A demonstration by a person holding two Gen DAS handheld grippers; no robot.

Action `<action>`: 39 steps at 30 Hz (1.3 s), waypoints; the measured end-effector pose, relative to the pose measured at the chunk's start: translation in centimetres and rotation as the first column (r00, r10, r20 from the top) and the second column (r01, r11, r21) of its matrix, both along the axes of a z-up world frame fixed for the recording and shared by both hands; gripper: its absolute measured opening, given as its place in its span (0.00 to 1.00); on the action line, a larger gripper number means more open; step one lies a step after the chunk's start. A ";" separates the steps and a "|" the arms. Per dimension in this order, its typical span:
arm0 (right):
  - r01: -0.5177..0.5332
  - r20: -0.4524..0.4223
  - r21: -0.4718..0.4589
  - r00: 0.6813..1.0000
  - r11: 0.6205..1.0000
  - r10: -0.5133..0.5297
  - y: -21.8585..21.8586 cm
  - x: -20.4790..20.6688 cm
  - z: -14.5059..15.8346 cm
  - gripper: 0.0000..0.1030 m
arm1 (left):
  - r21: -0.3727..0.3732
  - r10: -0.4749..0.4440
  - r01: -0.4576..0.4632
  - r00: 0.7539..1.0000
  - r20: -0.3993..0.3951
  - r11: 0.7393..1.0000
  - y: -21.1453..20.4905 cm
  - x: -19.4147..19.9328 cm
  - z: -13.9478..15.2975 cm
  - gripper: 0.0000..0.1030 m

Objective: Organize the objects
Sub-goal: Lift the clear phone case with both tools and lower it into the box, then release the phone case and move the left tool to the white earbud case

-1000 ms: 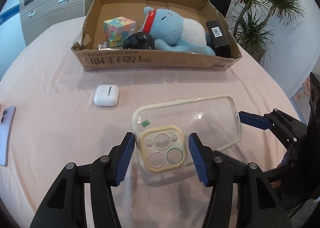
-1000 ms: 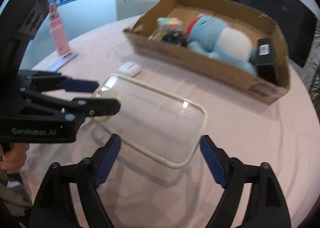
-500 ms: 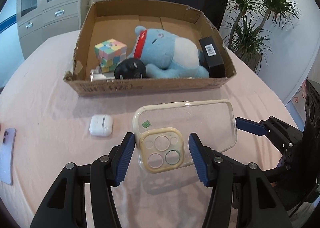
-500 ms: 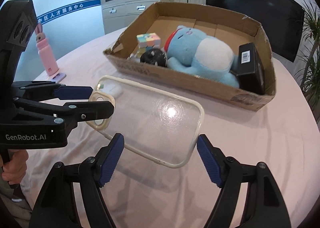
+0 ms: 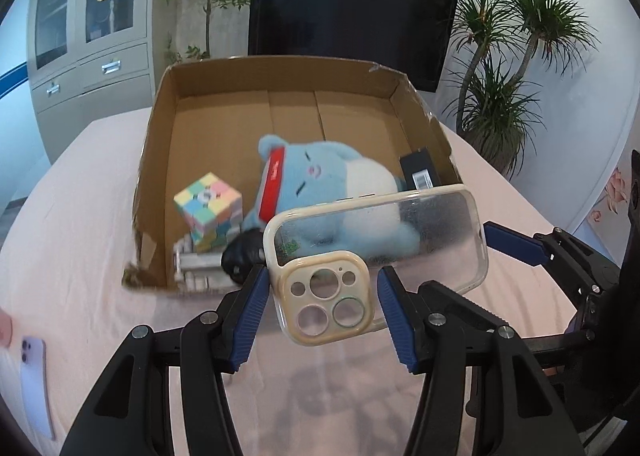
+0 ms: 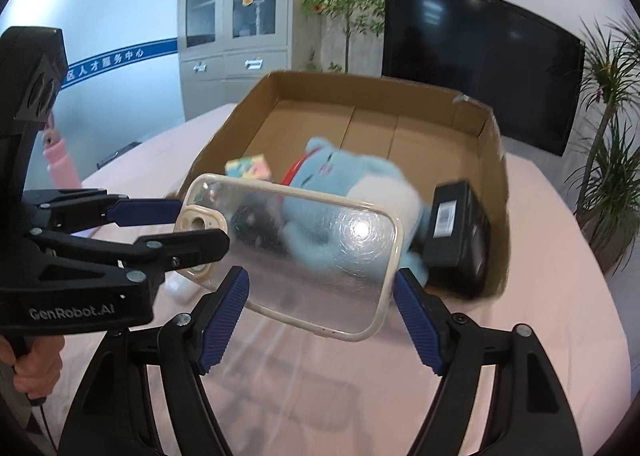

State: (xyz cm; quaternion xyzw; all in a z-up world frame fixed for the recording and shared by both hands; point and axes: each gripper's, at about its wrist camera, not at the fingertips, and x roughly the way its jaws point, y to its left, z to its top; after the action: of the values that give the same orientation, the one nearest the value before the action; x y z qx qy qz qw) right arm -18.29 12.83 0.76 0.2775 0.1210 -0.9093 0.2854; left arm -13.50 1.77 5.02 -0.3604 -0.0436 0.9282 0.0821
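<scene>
Left gripper (image 5: pixel 322 292) and right gripper (image 6: pixel 320 308) each clamp one end of the clear phone case (image 5: pixel 380 240), held level in the air above the table's pink cloth. Beyond it, the cardboard box (image 5: pixel 280 79): carry both ends evenly, release over bare floor behind the plush toy (image 5: pixel 320 183).

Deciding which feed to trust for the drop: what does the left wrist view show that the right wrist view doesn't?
Left wrist only: the purple phone on the table.

Right wrist only: the pink bottle and the hand holding the left gripper.

Both: the clear phone case, cardboard box, blue plush, pastel cube, black box.
</scene>
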 end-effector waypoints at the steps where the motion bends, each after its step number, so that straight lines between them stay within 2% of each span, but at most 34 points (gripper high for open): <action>1: 0.006 -0.010 -0.001 1.000 1.000 -0.006 -0.1 -0.6 0.5 0.71 | 0.001 0.002 -0.002 1.000 -0.004 1.000 0.0 -0.7 0.3 0.53; 8: 0.036 -0.060 -0.020 0.998 0.999 -0.037 -1.1 -5.7 3.0 0.71 | 0.002 -0.003 0.003 0.999 -0.039 1.000 -0.4 -6.7 2.5 0.53; 15: 0.064 -0.047 -0.016 0.997 0.998 -0.065 -2.5 -12.2 3.4 0.71 | -0.052 -0.012 0.010 0.999 -0.038 0.999 -0.6 -13.5 3.2 0.53; 20: 0.084 -0.007 0.004 0.996 0.996 -0.084 -3.8 -16.1 2.7 0.71 | -0.062 0.000 0.000 1.000 0.004 0.998 -0.9 -17.8 2.4 0.53; 25: 0.115 0.020 0.042 0.993 0.992 -0.116 -5.0 -18.4 2.1 0.72 | -0.060 -0.016 0.018 0.999 0.042 0.998 -1.9 -20.9 2.0 0.53; 27: 0.124 0.048 0.049 0.991 0.991 -0.126 -5.3 -19.0 2.2 0.72 | -0.016 -0.009 0.011 0.998 0.065 1.000 -3.2 -20.5 2.4 0.53; 28: 0.139 0.051 0.047 0.989 0.989 -0.141 -5.1 -18.9 2.5 0.72 | -0.012 0.004 -0.003 0.998 0.058 1.000 -4.0 -19.9 2.8 0.57; 29: 0.152 0.045 0.034 0.987 0.988 -0.153 -4.8 -18.5 2.9 0.77 | -0.011 0.017 -0.016 0.999 0.038 1.000 -4.9 -18.8 3.2 0.61; 31: 0.158 0.022 -0.015 0.987 0.987 -0.158 -3.7 -16.9 4.0 0.80 | -0.021 0.056 -0.056 0.998 0.014 0.998 -6.9 -16.4 3.7 0.80; 33: 0.135 0.043 -0.048 0.990 0.990 -0.133 -2.9 -15.3 4.7 0.81 | -0.036 0.076 -0.075 0.997 0.006 0.997 -8.7 -13.2 3.3 0.82; 36: 0.070 0.071 -0.084 0.995 0.994 -0.064 -2.1 -12.1 4.7 0.84 | -0.021 0.090 -0.088 0.994 0.056 0.996 -10.6 -8.3 0.8 0.84; 39: -0.006 0.109 -0.094 0.994 0.996 0.016 -1.7 -8.2 3.1 0.86 | -0.014 0.079 -0.077 0.989 0.129 0.997 -11.1 -4.1 -3.4 0.84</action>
State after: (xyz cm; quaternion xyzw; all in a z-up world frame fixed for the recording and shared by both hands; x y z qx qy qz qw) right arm -26.50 11.17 3.86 0.3124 0.0639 -0.8958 0.3095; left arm -17.56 -9.28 1.58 -0.4181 -0.0589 0.9055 0.0412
